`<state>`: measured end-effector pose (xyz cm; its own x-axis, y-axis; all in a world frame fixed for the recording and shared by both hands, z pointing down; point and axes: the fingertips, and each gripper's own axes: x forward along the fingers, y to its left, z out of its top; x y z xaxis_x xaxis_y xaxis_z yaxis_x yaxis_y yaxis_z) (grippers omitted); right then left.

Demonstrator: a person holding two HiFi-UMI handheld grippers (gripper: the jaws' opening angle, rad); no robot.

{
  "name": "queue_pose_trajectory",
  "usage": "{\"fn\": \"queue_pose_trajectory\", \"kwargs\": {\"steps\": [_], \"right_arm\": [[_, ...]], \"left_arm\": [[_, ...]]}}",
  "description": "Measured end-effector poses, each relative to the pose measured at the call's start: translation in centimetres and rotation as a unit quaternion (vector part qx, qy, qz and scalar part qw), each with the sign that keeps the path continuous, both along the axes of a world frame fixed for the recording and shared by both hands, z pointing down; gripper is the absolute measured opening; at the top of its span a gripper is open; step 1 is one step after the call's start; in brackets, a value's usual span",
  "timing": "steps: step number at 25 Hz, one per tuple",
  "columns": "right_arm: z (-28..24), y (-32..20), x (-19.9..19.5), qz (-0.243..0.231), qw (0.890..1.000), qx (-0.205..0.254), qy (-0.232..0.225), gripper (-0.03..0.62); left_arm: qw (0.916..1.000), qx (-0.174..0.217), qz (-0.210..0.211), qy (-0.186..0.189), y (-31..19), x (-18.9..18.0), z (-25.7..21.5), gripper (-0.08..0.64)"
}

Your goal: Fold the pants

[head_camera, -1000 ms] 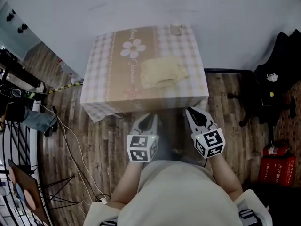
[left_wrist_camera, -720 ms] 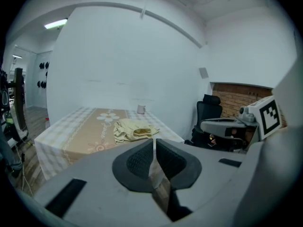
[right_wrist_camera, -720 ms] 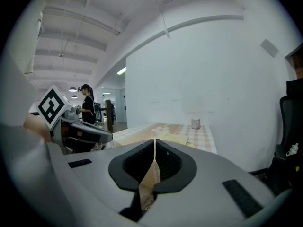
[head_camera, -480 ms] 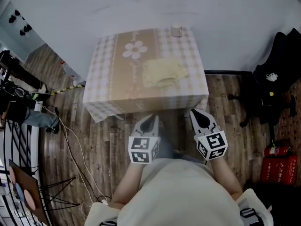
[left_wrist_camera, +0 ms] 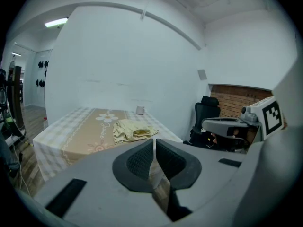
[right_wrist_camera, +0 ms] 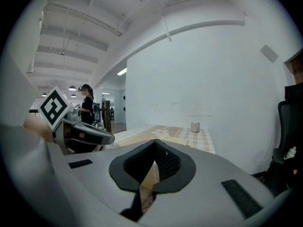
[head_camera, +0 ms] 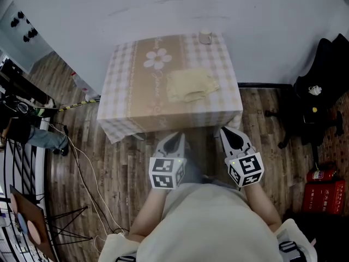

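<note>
A small counter point(head_camera: 136, 81) under a checked cloth with a flower print stands against a white wall, on a wood-plank floor point(head_camera: 109, 168). Pale yellow pants point(head_camera: 191, 85) lie bunched on its right half. Their long axis runs side to side in the head view, the right end tilted slightly toward the wall; the waist end cannot be told. A white cup point(head_camera: 205, 36) stands at the far edge, well apart from the pants. Both tools hover before the near edge. The left tool point(head_camera: 175, 137) and right tool point(head_camera: 228, 131) point toward the counter, jaws just closed together on nothing.
</note>
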<state>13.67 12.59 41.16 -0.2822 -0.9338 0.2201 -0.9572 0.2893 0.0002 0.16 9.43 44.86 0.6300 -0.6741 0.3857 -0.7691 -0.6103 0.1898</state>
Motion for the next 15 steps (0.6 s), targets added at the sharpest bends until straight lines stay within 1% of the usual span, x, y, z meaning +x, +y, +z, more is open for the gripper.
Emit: {"fn": "queue_pose_trajectory", "kwargs": {"steps": [15], "right_arm": [[-0.48, 0.16, -0.53, -0.011, 1.0, 0.008, -0.003, 0.0]], "left_arm": [[1.0, -0.003, 0.008, 0.005, 0.04, 0.21, -0.21, 0.017]]}}
